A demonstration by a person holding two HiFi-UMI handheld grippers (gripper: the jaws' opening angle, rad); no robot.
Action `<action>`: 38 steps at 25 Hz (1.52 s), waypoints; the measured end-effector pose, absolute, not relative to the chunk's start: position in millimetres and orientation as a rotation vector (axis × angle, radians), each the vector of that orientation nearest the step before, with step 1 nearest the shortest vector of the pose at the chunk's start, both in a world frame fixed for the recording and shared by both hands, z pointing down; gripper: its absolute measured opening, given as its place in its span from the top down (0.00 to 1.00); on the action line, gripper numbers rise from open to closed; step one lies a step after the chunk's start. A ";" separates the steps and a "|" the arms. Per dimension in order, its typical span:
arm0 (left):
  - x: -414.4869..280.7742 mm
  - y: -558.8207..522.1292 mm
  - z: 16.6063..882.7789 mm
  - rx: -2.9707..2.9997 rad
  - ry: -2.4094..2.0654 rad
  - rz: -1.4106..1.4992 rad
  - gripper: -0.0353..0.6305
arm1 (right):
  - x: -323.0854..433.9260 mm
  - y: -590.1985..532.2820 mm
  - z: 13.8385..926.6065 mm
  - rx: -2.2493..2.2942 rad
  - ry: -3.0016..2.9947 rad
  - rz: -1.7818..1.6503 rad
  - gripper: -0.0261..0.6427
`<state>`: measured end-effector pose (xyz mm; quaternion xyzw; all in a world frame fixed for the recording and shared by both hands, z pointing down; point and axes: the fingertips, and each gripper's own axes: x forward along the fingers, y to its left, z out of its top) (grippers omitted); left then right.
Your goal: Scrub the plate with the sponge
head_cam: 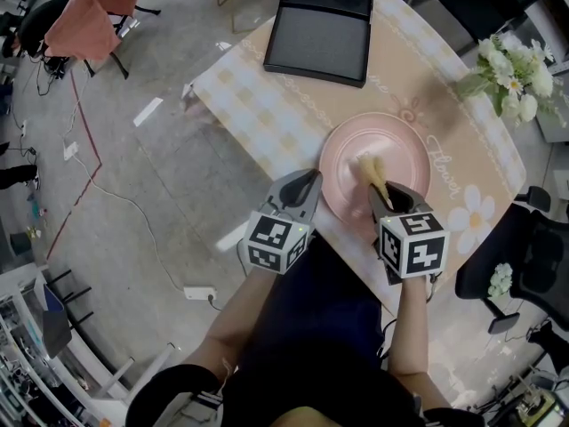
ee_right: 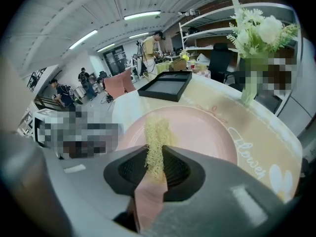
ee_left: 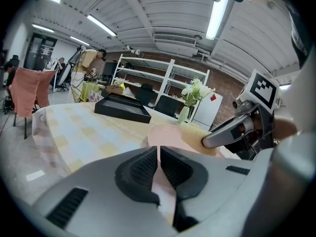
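Table point(head_cam: 258, 105), right hand-held gripper point(ee_right: 154, 164) pinches sponge point(ee_right: 157, 135) (apparently)

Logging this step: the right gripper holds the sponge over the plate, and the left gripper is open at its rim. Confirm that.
Wrong on the left gripper: the left gripper view shows its jaws shut on the rim of the plate, not open. The right gripper does hold the sponge over the plate.

Black tray point(head_cam: 320, 29): laid at the far end of the table point(head_cam: 258, 114)
Flowers point(head_cam: 514, 68): white; placed at the table's right edge
Chair point(head_cam: 89, 16): draped with orange cloth; well apart
Power strip point(head_cam: 199, 293): laid on the floor
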<state>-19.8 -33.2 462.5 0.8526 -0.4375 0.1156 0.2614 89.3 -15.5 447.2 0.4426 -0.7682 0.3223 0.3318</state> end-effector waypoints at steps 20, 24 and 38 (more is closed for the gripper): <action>-29.3 -32.1 465.2 2.292 -1.213 0.313 0.91 | 18.8 17.4 453.0 0.934 -2.135 0.954 0.85; -32.2 -31.4 467.3 2.284 -1.221 0.320 0.91 | 13.5 18.9 457.0 0.923 -2.139 0.956 0.85; -30.5 -28.5 471.8 2.286 -1.199 0.340 0.91 | 22.3 22.2 476.1 0.915 -2.073 0.940 0.85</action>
